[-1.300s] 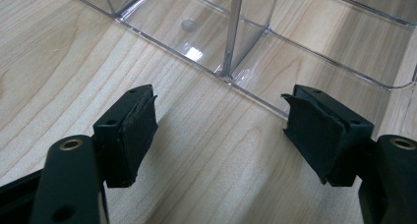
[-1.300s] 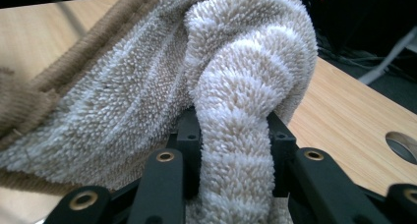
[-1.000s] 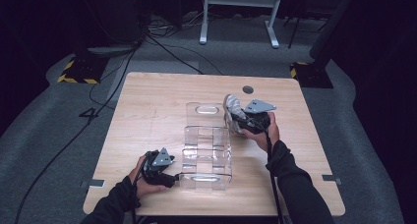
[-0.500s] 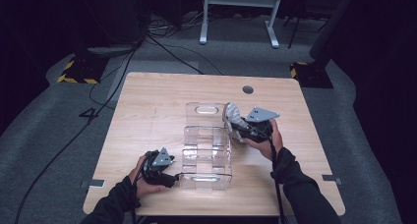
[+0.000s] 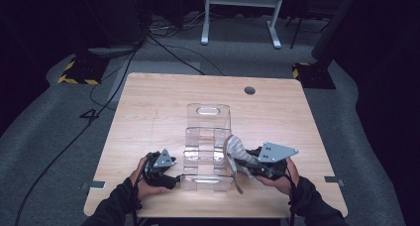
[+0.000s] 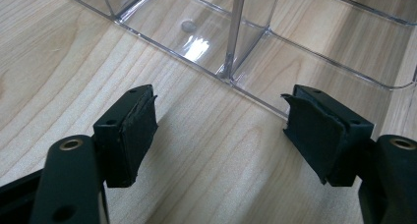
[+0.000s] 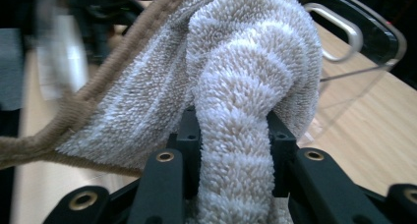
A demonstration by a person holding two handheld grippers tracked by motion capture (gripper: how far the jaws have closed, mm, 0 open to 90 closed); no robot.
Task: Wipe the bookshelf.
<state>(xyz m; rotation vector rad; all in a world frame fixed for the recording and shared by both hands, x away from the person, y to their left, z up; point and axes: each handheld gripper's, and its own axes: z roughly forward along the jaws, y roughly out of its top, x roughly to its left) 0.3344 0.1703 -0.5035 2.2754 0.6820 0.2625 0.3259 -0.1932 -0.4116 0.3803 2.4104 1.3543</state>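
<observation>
A clear plastic organizer [image 5: 208,144] with several compartments stands in the middle of the wooden table [image 5: 148,112]. My right gripper [image 5: 243,162] is shut on a striped beige and white towel [image 5: 235,151], bunched up just off the organizer's right front side. In the right gripper view the towel [image 7: 236,86] bulges out from between the two black jaws. My left gripper [image 5: 174,179] rests low at the organizer's front left corner. Its pads [image 6: 133,130] stand wide apart over bare wood, nothing between them, with the organizer [image 6: 246,42] just ahead.
A round cable hole [image 5: 249,90] sits near the table's far right. Beyond the table lie floor cables [image 5: 163,42], a white stand [image 5: 237,18] and yellow-black striped tape [image 5: 77,77]. Bare wood runs down both sides of the organizer.
My right gripper has carried the towel from beside the organizer's far right part toward the near edge of the table. The left gripper has not moved.
</observation>
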